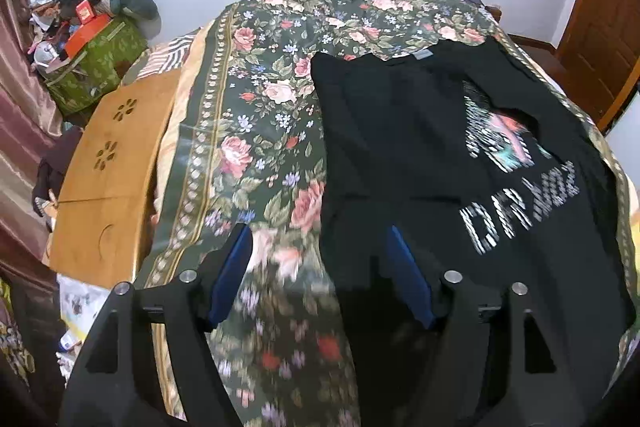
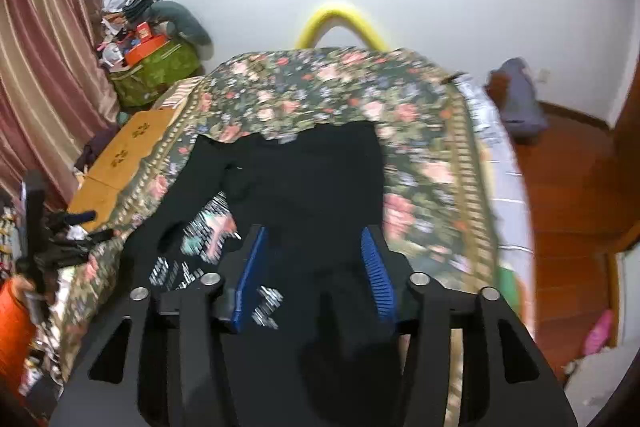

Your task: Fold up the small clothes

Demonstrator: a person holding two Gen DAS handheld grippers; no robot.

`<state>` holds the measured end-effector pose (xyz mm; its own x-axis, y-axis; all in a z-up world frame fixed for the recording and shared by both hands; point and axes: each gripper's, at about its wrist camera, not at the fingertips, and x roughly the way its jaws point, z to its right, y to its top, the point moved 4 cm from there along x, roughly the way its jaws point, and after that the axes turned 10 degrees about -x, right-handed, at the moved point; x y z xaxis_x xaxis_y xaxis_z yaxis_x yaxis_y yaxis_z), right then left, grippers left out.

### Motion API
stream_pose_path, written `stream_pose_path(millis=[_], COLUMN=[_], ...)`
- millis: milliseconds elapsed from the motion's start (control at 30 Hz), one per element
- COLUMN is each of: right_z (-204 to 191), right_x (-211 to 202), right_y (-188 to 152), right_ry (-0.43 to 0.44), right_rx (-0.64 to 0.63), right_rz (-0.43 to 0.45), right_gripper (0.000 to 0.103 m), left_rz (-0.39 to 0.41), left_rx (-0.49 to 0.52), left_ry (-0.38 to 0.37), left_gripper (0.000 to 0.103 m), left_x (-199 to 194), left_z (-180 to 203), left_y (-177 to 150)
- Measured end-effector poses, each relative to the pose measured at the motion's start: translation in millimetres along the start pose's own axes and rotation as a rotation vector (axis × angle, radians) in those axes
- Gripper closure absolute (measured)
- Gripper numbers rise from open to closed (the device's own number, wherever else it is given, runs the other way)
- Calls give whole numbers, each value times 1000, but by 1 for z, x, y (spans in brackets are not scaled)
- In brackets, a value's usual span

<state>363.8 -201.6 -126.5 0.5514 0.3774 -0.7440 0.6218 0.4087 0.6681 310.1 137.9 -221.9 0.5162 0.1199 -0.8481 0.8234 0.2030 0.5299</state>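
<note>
Currently the black T-shirt (image 1: 420,147) is seen spread on the floral bedspread (image 1: 256,99), partly folded: both side panels appear to be turned in over the middle, so the printed graphic (image 1: 516,183) is half covered. In the left wrist view the left gripper (image 1: 320,255) is held released, nothing between the fingers; the shirt's left edge runs between them, the right finger (image 1: 408,275) over black cloth, the left finger over bare bedspread. In the right wrist view the right gripper (image 2: 316,259) is likewise spread wide, empty, with black cloth (image 2: 304,179) below and ahead of both fingers; contact with the fabric cannot be told, since both views are motion-blurred. Judged from this, the sides are done and a lengthwise fold is left. Risks: only the top layer may be pinched, so the turned-in panels would be dragged open when the hem is lifted. The bedspread may be caught along with the shirt at the left edge, where both lie between the left fingers, and the surface would be rucked. Uneven grip heights between the two grippers would skew the fold. Soft knit is expected to sag and slip if lightly gripped. The wooden board (image 1: 108,163), well off beyond the left finger, is not considered a hazard.
</note>
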Motion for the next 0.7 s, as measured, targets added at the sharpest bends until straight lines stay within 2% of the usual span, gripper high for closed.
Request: stream_pose_path(millis=[133, 200, 267, 400, 533, 700], right_z=[3, 1, -4, -11, -12, -5], right_x=[-35, -43, -46, -44, -29, -12], right_y=[-27, -43, -63, -109, -163, -214], right_ry=[-33, -33, -34, -23, 6, 30], right_rx=[-37, -53, -73, -90, -65, 4], right_rz=[-7, -24, -48, -115, -192, -277], right_gripper=[48, 40, 40, 40, 40, 40], left_rz=[-13, -33, -70, -137, -219, -211], left_rx=[-32, -50, -64, -78, -92, -171], left_ry=[-13, -14, -13, -3, -25, -92], left_gripper=[27, 27, 27, 27, 26, 26], left_x=[-25, -31, -33, -34, -29, -40], left_z=[-2, -4, -7, -13, -16, -24], left_y=[-27, -44, -64, -105, -145, -170])
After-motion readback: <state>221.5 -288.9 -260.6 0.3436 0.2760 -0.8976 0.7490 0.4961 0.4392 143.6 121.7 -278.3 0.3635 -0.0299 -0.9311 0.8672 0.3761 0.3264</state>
